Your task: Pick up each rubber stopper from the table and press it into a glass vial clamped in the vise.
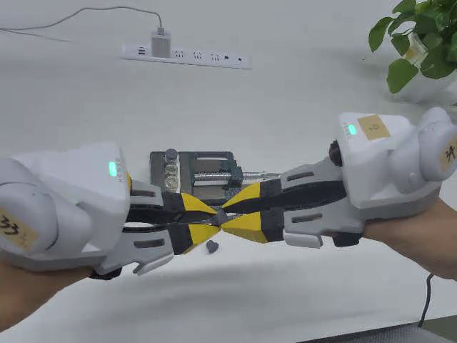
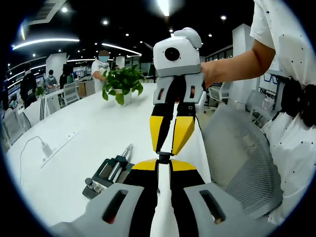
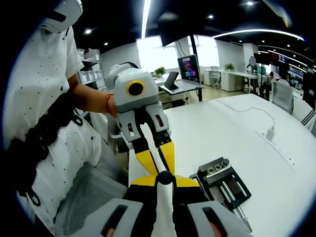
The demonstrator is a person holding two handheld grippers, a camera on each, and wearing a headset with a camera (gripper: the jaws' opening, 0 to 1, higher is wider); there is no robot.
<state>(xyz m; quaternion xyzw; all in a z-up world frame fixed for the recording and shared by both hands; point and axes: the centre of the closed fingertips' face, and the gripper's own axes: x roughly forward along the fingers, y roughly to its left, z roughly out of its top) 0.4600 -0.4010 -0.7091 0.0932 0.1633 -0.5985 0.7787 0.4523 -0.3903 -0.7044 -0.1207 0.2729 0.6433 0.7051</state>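
— Fingers (image 1: pixel 194 204) on the left gripper (image 1: pixel 214 219): how do they stand?
— Pinched together, tip to tip against the right gripper (image 1: pixel 230 216), whose yellow-and-black fingers (image 1: pixel 250 194) are likewise drawn closed. The two tools meet nose to nose above the white surface (image 1: pixel 285 107), a bare forearm behind each.
— Anything between the tips?
— A small dark round piece (image 3: pixel 165 177) sits right where the four tips meet, seen in the right gripper view. Which pair clamps it cannot be told.
— And the rest, biggest first?
— A leafy potted plant (image 1: pixel 418 43) stands at the far right. A white power strip (image 1: pixel 186 55) lies far back with a charger (image 1: pixel 161 43) plugged in, its cable running left. Just behind the meeting tips, the dark vise (image 1: pixel 203 175) lies flat on the surface, its screw pointing right.
— The vials?
— Glass vials (image 1: pixel 171 175) stand upright in a row at the vise's left end, the far one topped in dark grey.
— And a stopper?
— One dark rubber stopper (image 1: pixel 212 246) lies loose on the surface just in front of the tips, on the side away from the vise, touching neither gripper.
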